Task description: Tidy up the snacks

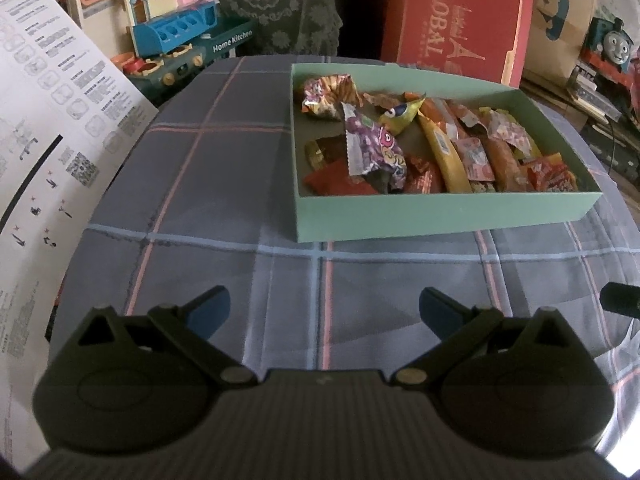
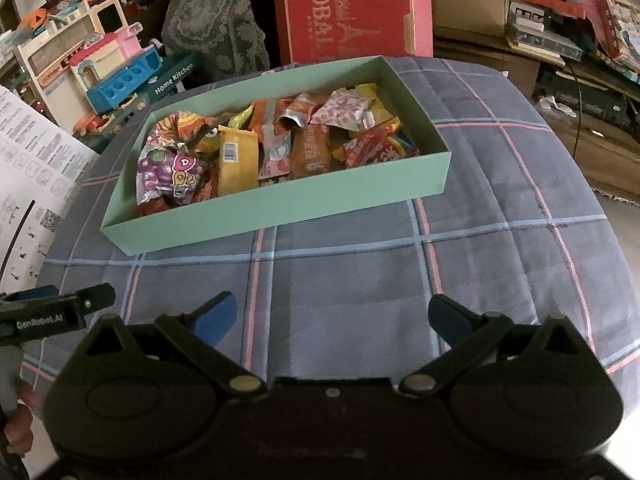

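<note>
left gripper (image 1: 324, 312) jaws apart, empty, over plaid cloth (image 1: 224, 184) | green box (image 1: 440, 216) ahead on cloth, full of snack packets (image 1: 376, 152) | packets look light, crinkly, slippery, crushable; pinch a flat sealed edge | right gripper (image 2: 332, 318) jaws apart, empty, short of box

Both views are dim and slightly soft, with muted colour. In each, the plaid cloth (image 1: 240, 184) is paler toward the near right, as if light falls from that side. The green box (image 1: 440, 216) shades its inner left wall. Foil wrappers (image 2: 344, 114) give small glints. Fisheye distortion bends the white printed sheet (image 1: 48, 128) at the left edge and darkens the corners. The 2 near gripper bodies are black, underexposed and blurred.
</note>
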Demonstrator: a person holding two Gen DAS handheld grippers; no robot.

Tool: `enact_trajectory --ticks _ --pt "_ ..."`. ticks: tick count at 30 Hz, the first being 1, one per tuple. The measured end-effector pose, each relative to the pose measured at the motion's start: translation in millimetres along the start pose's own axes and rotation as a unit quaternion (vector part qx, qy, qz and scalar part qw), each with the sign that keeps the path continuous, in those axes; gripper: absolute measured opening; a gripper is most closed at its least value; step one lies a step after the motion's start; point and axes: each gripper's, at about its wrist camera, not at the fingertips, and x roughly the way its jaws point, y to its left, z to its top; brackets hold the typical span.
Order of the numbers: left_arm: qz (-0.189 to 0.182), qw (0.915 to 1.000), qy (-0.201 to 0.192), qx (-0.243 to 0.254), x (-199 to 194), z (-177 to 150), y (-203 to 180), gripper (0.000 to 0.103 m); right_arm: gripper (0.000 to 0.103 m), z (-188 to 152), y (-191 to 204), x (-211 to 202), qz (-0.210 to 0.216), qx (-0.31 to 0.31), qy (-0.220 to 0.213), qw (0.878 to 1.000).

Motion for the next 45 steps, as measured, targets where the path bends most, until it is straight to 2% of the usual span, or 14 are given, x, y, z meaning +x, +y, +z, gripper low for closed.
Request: enact_trajectory --ticks 12,45 --pt "0.007 0.9999 -0.012 0.004 -6 4 -2 0.103 0.103 2 0 2 -0.004 0.001 0.003 1.0" --pt "0.021 0.9994 -0.01 0.025 1 9 -5 0.103 0.103 5 7 13 -0.009 0.001 0.019 1.0"
